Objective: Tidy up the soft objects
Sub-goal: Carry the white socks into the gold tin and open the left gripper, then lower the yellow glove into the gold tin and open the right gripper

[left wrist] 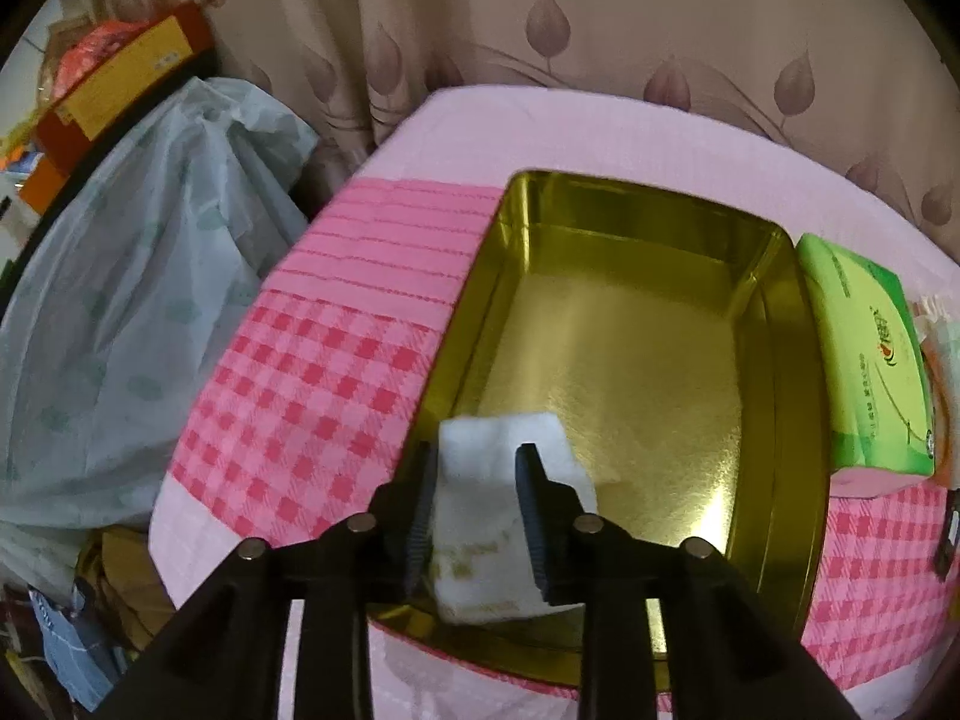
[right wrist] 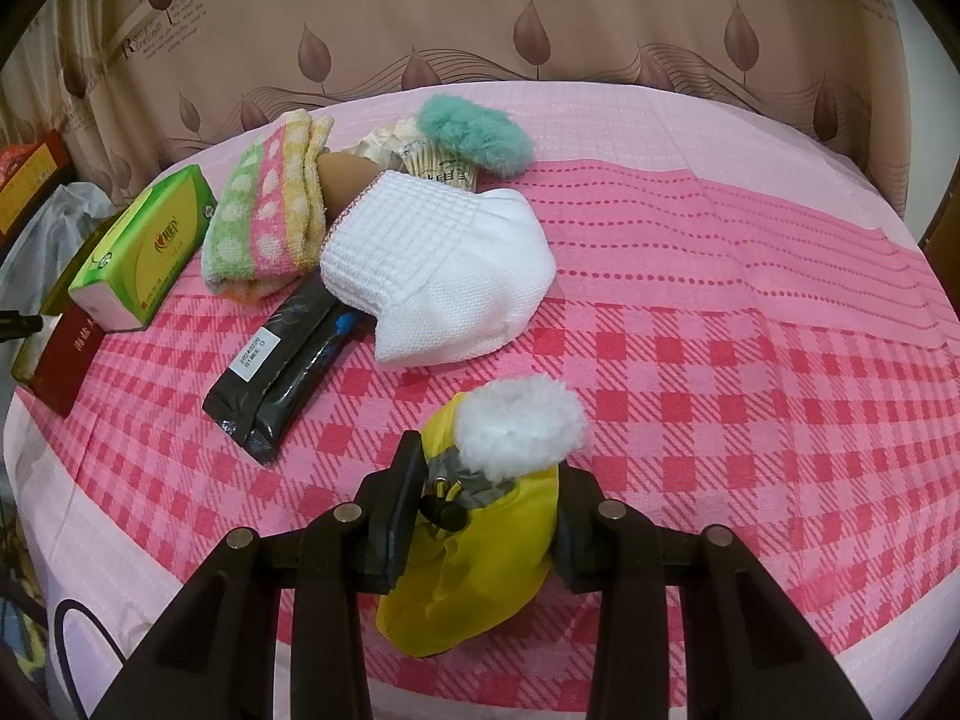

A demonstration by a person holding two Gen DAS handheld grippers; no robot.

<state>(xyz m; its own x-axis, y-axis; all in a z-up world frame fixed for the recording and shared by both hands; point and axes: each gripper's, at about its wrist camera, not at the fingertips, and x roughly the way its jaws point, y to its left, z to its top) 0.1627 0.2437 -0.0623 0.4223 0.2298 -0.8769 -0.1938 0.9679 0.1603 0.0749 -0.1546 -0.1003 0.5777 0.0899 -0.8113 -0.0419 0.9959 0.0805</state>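
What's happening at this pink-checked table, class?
A person works two handheld grippers. The left gripper hangs over the gold tin, a white sponge between its parted fingers. The right gripper is closed on a yellow pouch with a white fluffy trim. Towels and a tissue pack wait on the table.

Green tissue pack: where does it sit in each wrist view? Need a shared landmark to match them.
Left wrist: green tissue pack at the right edge, just beyond the right wall of the gold tin.
Right wrist: far left, beside the rolled striped towel, with the tin's edge showing at its left.
Shared landmark: the pink checked cloth under everything, with the leaf-print curtain behind.
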